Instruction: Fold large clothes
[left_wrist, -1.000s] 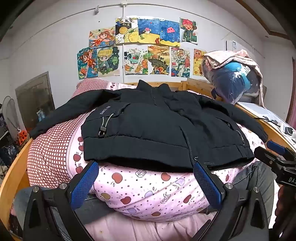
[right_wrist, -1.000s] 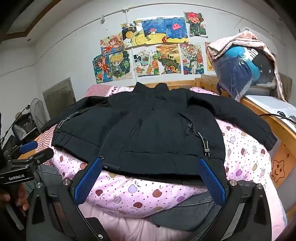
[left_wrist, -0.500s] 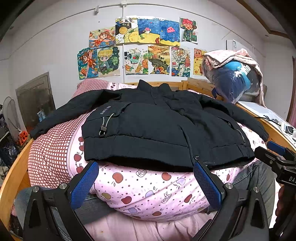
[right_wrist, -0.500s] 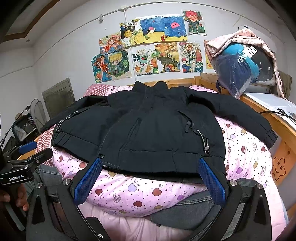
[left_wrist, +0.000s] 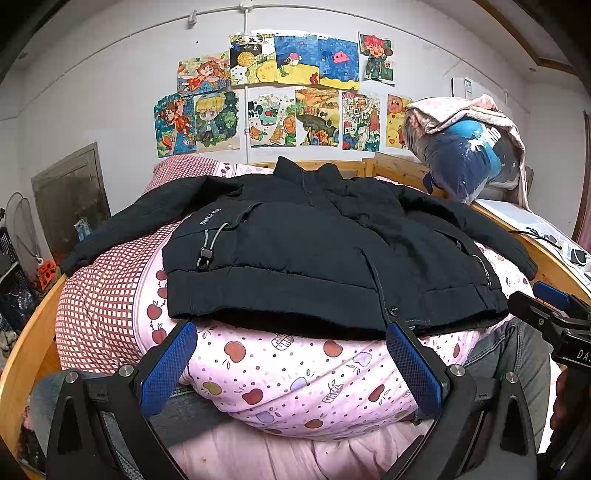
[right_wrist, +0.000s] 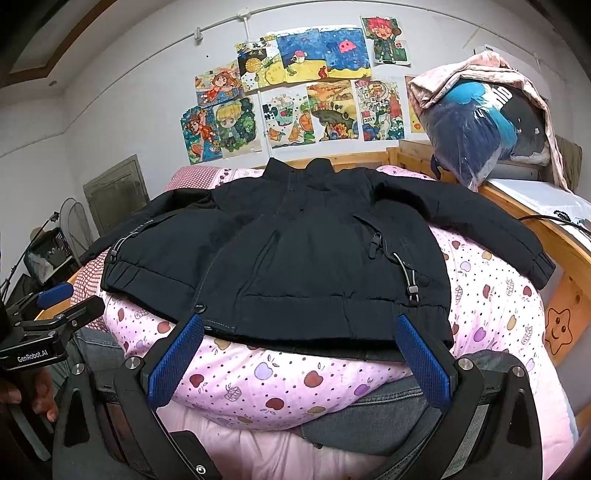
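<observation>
A black padded jacket (left_wrist: 314, 258) (right_wrist: 314, 266) lies flat and face up on the pink apple-print quilt (left_wrist: 295, 376) (right_wrist: 273, 384), collar toward the wall, both sleeves spread out to the sides. My left gripper (left_wrist: 291, 363) hovers open just short of the jacket's hem, its blue pads (left_wrist: 168, 365) wide apart with nothing between them. My right gripper (right_wrist: 299, 360) is likewise open below the hem, empty. Each gripper shows at the edge of the other's view.
A wooden bed frame (right_wrist: 569, 273) rims the quilt. A red checked pillow (left_wrist: 96, 310) lies at the left. A bagged bundle of clothes (right_wrist: 484, 122) sits on a shelf at the right. Jeans (right_wrist: 380, 417) lie under the quilt's near edge. A fan and crates stand at the left.
Both grippers have drifted only slightly; the jacket has not moved and both stay open.
</observation>
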